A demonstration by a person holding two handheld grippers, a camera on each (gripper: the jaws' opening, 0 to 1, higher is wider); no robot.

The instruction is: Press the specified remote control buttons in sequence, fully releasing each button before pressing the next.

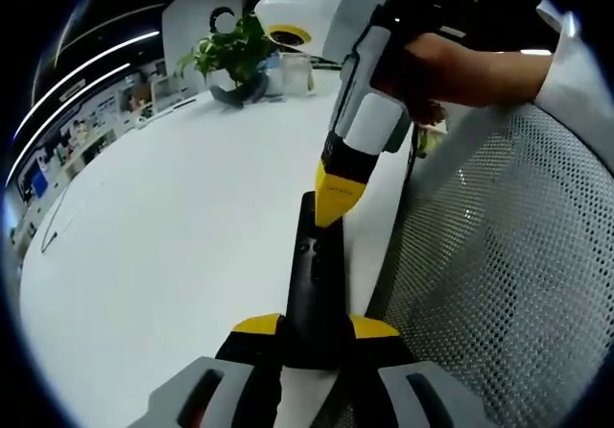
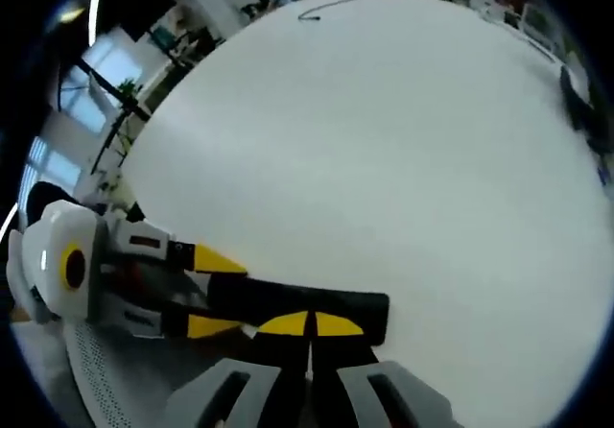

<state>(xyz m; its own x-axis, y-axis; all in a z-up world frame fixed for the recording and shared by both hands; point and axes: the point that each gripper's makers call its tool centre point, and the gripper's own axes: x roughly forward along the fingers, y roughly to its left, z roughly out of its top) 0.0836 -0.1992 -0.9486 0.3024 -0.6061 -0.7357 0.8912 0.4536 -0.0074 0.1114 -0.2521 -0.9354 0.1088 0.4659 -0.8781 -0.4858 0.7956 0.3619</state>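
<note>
Remote (image 1: pixel 314 294) clamped in left tool (image 1: pixel 317 328); closed right tool (image 1: pixel 338 201) tip presses its face

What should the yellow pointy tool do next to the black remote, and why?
Probably lift off. The right tool has its shut tips down on the remote, which the left tool clamps over the white table. Each button should be fully released before the next press.

The left tongs (image 1: pixel 317 330) clamp the near end of a black remote (image 1: pixel 316 284) over the white worktop (image 1: pixel 173 226). The right tongs (image 1: pixel 338 196), closed, touch its far end.
</note>
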